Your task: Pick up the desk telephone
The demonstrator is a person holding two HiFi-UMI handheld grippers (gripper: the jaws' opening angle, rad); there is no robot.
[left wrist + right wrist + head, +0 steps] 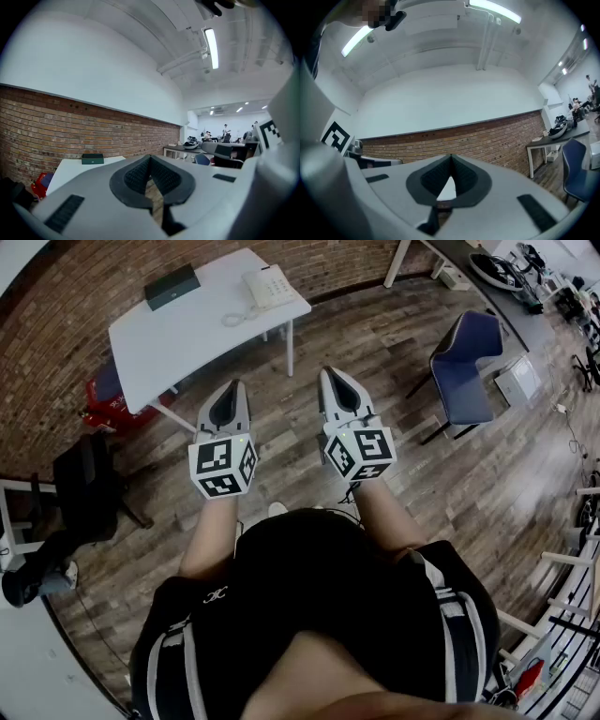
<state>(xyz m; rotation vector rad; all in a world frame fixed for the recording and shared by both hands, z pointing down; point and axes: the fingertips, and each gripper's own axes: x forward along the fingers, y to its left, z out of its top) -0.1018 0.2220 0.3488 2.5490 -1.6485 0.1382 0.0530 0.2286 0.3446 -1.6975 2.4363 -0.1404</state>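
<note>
Phone (pixel 269 285): upper centre, seen in head view only, on white table (pixel 187 338), right of dark box (pixel 172 285). Left gripper (pixel 232 385) and right gripper (pixel 331 373): mid-frame, jaws closed on nothing, well short of table. Left gripper view adds distant figures (pixel 225 129), perhaps standing.

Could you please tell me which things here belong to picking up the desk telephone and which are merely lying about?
For the job: desk telephone, white table under it, left tongs and right tongs, both shut and empty.
Lying about: dark green box, blue chair, red object.
</note>
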